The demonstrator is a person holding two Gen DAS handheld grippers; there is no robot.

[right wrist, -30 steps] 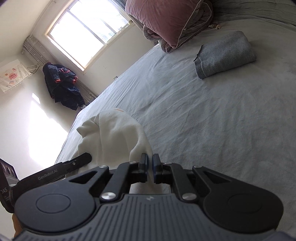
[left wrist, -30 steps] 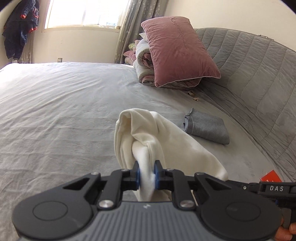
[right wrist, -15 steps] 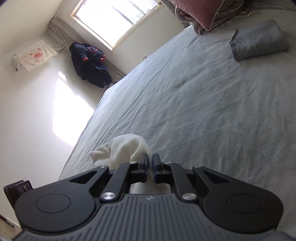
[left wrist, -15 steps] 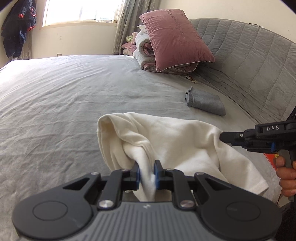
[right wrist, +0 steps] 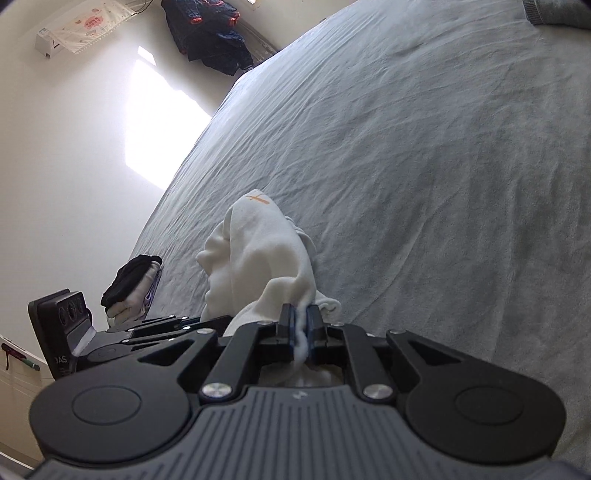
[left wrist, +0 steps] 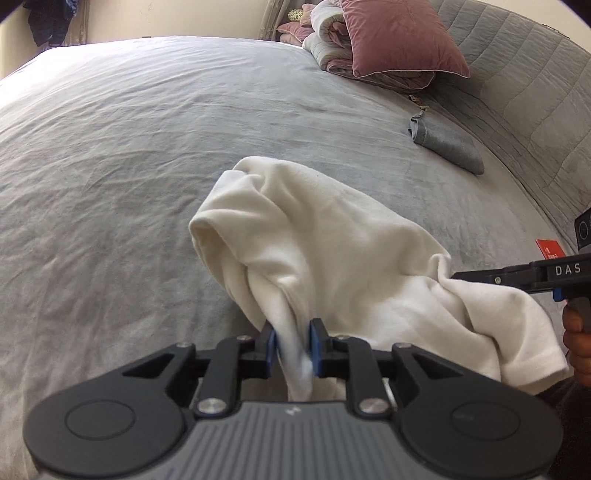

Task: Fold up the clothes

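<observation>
A cream white garment (left wrist: 332, 258) hangs bunched between my two grippers above the grey bed (left wrist: 147, 147). My left gripper (left wrist: 291, 341) is shut on one part of it. My right gripper (right wrist: 303, 323) is shut on another part; it also shows at the right edge of the left wrist view (left wrist: 458, 276). In the right wrist view the garment (right wrist: 258, 251) shows a small orange mark near its top, and the left gripper's body (right wrist: 147, 332) is at lower left.
A folded grey garment (left wrist: 443, 144) lies by the quilted grey headboard (left wrist: 535, 92). A pink pillow (left wrist: 399, 37) rests on folded bedding at the back. A pile of dark and light clothes (right wrist: 131, 288) sits at the bed's left edge. A dark jacket (right wrist: 210, 33) hangs on the wall.
Both grippers have moved apart and tipped down toward the bed. The white garment has spread wider between them and hangs lower.
</observation>
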